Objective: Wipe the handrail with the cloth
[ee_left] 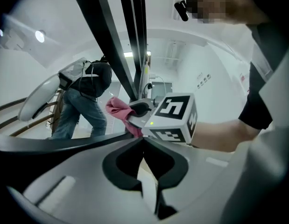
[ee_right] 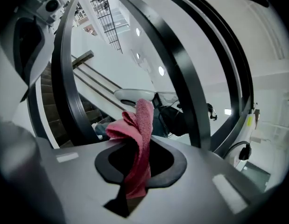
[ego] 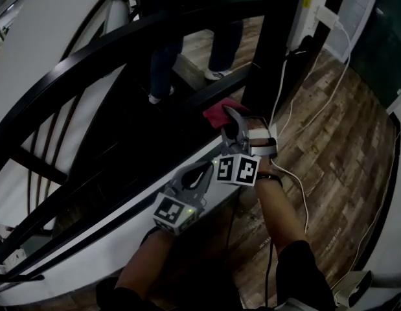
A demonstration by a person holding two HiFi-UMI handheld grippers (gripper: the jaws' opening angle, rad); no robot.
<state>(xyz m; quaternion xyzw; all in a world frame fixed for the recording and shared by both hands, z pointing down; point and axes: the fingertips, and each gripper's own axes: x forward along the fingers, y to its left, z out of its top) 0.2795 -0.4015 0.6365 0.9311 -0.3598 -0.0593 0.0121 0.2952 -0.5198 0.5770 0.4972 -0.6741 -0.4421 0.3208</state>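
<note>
Near the post, approach step: right hand-held gripper (ego: 231, 123) pinches cloth (ego: 219, 111); left hand-held gripper (ego: 201, 173) closed, empty. Next, prob. press cloth onto handrail (ego: 90, 54).

Brown wood-plank floor (ego: 330, 128) lies below, with white cables (ego: 304, 203) trailing over it near a black post (ego: 268, 50) that carries a white box (ego: 308, 8). Dark stairs (ee_right: 91, 112) climb beside white walls (ee_right: 116, 64) under round ceiling lights (ee_right: 161, 71). A person in jeans (ego: 164, 63) stands nearby.
</note>
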